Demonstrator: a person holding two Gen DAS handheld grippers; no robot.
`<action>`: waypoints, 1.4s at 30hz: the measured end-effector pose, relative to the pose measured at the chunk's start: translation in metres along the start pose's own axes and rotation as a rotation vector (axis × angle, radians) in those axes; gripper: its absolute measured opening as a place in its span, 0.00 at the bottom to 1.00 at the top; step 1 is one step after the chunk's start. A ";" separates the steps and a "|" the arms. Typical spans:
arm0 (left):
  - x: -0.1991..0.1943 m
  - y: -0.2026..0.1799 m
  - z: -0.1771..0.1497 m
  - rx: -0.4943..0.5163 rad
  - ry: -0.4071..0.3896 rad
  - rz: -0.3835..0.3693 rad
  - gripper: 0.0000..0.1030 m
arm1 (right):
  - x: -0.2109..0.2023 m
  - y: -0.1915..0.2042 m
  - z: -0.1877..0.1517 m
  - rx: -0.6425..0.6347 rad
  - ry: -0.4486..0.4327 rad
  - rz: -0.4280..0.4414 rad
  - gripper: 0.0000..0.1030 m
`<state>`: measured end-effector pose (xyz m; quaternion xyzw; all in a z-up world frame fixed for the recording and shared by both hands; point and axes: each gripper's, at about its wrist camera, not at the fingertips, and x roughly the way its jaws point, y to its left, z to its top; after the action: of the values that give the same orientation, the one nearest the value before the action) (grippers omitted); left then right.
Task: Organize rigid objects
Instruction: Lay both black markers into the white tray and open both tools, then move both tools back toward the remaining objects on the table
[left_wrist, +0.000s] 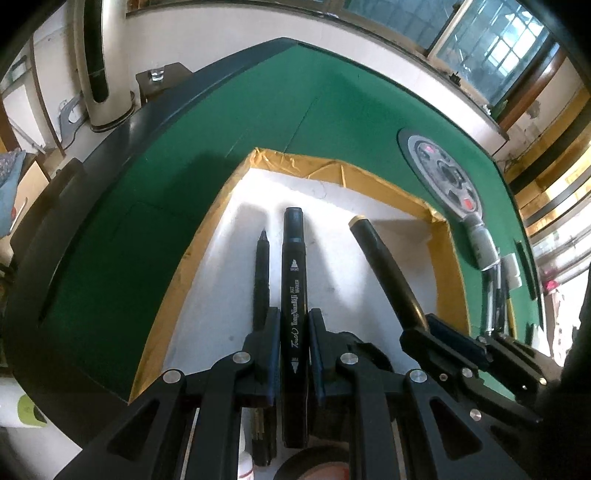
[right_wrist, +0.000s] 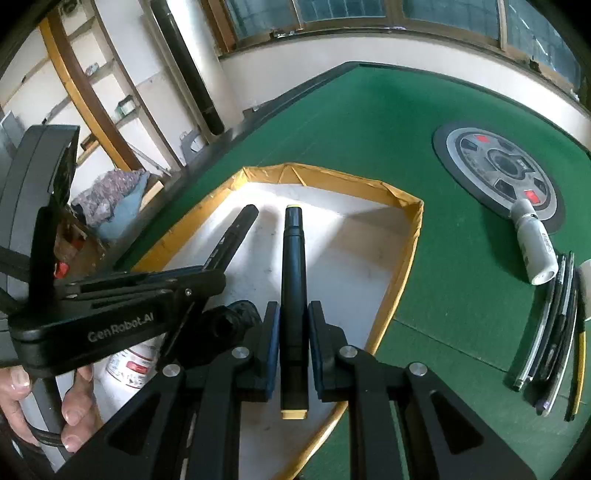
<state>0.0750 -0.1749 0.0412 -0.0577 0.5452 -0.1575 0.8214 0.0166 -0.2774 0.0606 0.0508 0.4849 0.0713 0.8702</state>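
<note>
A white tray with a yellow taped rim (left_wrist: 207, 229) (right_wrist: 402, 273) lies on the green table. My left gripper (left_wrist: 293, 325) is shut on a black Touch marker (left_wrist: 294, 280), held over the tray. A thin black pen (left_wrist: 261, 280) lies in the tray just left of it. My right gripper (right_wrist: 293, 317) is shut on a black marker with yellow end caps (right_wrist: 293, 273), also over the tray; it shows in the left wrist view (left_wrist: 384, 266). The left gripper's marker shows in the right wrist view (right_wrist: 232, 236).
A round grey dial (right_wrist: 498, 166) (left_wrist: 443, 177) is set in the green table (right_wrist: 369, 122). A white bottle (right_wrist: 535, 240) lies beside it. Several pens (right_wrist: 554, 325) lie at the right. A tape roll (left_wrist: 314, 465) and a white bottle (right_wrist: 129, 365) sit at the tray's near end.
</note>
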 end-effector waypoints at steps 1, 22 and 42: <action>0.002 0.001 0.000 -0.001 0.005 0.003 0.14 | 0.001 0.002 0.001 -0.005 0.005 -0.006 0.14; -0.021 0.004 -0.003 -0.037 -0.058 -0.011 0.47 | -0.024 -0.003 0.002 -0.043 -0.052 0.043 0.22; -0.096 -0.138 -0.062 0.188 -0.253 -0.203 0.63 | -0.122 -0.179 -0.058 0.183 -0.187 0.113 0.25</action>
<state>-0.0423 -0.2697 0.1374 -0.0547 0.4117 -0.2815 0.8650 -0.0827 -0.4738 0.1039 0.1636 0.4026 0.0708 0.8978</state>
